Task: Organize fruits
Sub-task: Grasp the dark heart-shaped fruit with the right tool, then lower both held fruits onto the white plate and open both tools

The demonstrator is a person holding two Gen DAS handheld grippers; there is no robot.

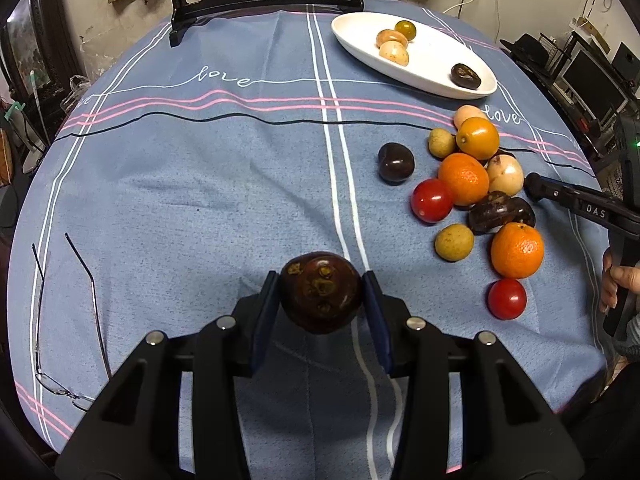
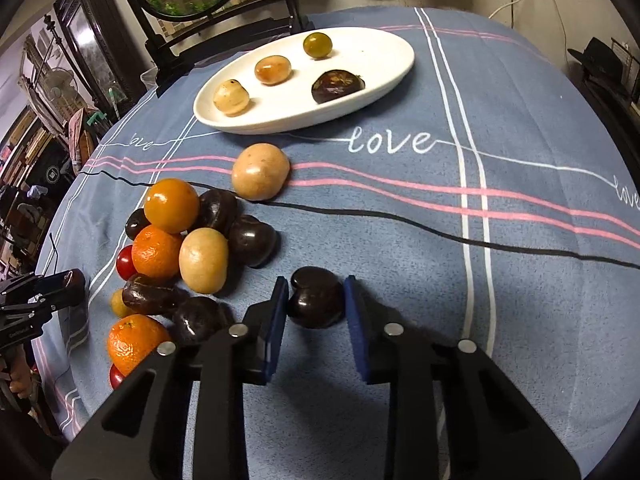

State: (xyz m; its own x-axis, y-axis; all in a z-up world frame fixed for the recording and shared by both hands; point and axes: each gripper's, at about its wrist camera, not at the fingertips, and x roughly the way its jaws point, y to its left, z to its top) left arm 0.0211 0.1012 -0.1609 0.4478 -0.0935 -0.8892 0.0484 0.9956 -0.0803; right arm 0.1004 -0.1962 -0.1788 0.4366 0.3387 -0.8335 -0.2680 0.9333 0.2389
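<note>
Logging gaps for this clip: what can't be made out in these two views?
- Left wrist view: the eyeglasses lenses are partly cut off by the left gripper body.
- Right wrist view: whether the right gripper pads actually touch the dark fruit; slim gaps show.
- Right wrist view: low red tomato is mostly hidden behind the gripper arm.

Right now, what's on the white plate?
The white plate holds four fruits: a green one, two tan ones, one dark one. Nothing looks covered.

My right gripper [image 2: 316, 304] brackets a dark chestnut [image 2: 315, 298] on the blue tablecloth [image 2: 520, 280], fruit pile [image 2: 180, 248] beside.
</note>
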